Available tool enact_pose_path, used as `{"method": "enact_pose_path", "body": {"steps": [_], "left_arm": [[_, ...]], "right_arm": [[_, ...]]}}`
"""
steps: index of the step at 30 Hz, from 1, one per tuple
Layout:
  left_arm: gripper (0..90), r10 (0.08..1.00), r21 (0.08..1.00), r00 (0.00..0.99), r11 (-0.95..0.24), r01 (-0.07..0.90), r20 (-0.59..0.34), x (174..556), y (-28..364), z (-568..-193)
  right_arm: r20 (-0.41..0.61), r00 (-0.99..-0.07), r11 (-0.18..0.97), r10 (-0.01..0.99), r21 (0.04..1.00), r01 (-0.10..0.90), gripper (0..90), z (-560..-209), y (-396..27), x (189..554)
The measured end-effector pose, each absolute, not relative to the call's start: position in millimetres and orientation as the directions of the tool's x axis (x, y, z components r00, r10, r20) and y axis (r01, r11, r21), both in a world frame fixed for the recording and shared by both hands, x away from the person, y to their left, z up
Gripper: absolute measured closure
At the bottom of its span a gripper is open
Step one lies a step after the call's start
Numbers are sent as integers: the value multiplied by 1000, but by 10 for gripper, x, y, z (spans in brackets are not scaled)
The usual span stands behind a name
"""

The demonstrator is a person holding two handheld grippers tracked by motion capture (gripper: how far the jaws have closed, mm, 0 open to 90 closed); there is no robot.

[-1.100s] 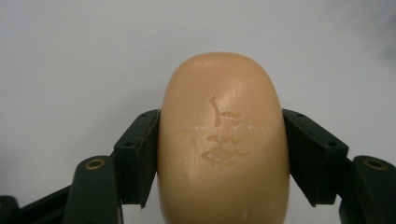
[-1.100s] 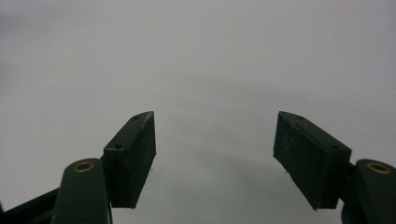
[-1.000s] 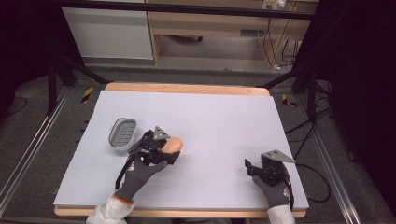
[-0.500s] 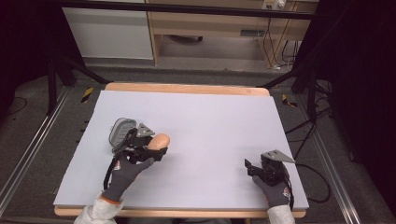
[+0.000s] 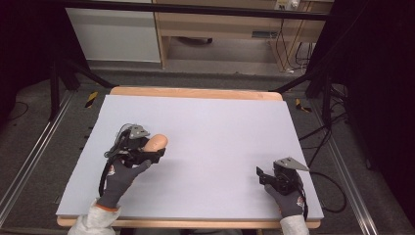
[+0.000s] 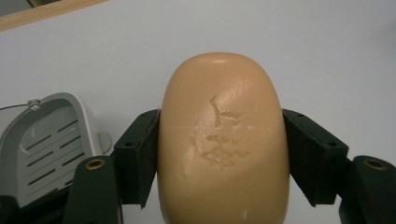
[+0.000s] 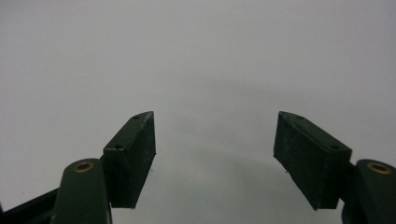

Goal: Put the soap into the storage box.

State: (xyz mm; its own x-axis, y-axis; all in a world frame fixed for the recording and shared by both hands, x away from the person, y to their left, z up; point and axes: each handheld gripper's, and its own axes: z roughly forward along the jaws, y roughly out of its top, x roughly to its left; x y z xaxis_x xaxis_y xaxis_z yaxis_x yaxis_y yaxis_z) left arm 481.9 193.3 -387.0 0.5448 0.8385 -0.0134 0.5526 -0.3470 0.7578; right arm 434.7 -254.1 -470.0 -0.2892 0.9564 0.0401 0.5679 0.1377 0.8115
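The soap bar [image 6: 222,144] looks waxy and smooth, with a faint sheen and an embossed mark; the soap dish [image 6: 46,140] looks like glossy grey slotted plastic; the table [image 5: 220,122] top is matt pale, edged in wood; gripper jaws look matt black

Light falls evenly from overhead onto the pale surface [image 5: 205,142], which reads bright in the high view while the floor and room around it sink into near black at both sides. That view is soft and somewhat grainy, with fine detail lost. In the left gripper view the soap [image 6: 223,140] is sharp and warmly lit, its embossed mark crisp, with a faint sheen along its top; the grey dish [image 6: 44,140] beside it is slightly soft. The right gripper view is dimmer and greyer, darkening toward the corners, with a broad soft shadow on the surface between the jaws.
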Motion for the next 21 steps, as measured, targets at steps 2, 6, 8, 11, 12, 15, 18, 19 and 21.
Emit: {"method": "enact_pose_path", "body": {"steps": [2, 6, 8, 11, 12, 15, 18, 19, 21], "left_arm": [[319, 846, 760, 533, -338, 556, -14, 4841, 1978, -3854], [319, 857, 761, 516, -323, 563, -18, 4884, 2057, -3833], [319, 863, 764, 504, -311, 566, -22, 4905, 2094, -3825], [319, 875, 765, 484, -296, 572, -24, 4948, 2154, -3823], [319, 877, 764, 479, -293, 575, -25, 4962, 2177, -3824], [319, 886, 765, 463, -279, 581, -29, 5002, 2233, -3834], [319, 899, 762, 438, -266, 590, -26, 5049, 2299, -3857], [319, 901, 761, 432, -263, 593, -25, 5061, 2314, -3864], [319, 908, 758, 418, -257, 600, -23, 5100, 2351, -3886]], "right_arm": [[40, -290, 138, 956, 812, 568, 295, -4701, -2540, 4348], [41, -290, 137, 956, 812, 568, 295, -4700, -2541, 4348], [40, -289, 138, 956, 811, 568, 295, -4701, -2541, 4348], [38, -290, 140, 956, 810, 569, 295, -4704, -2540, 4351], [37, -290, 141, 956, 810, 569, 295, -4704, -2540, 4350], [38, -289, 140, 957, 809, 570, 295, -4706, -2538, 4350], [35, -291, 144, 956, 810, 569, 295, -4708, -2539, 4353], [37, -289, 141, 957, 809, 570, 295, -4709, -2538, 4353], [33, -292, 145, 956, 810, 569, 295, -4711, -2540, 4355]]}}
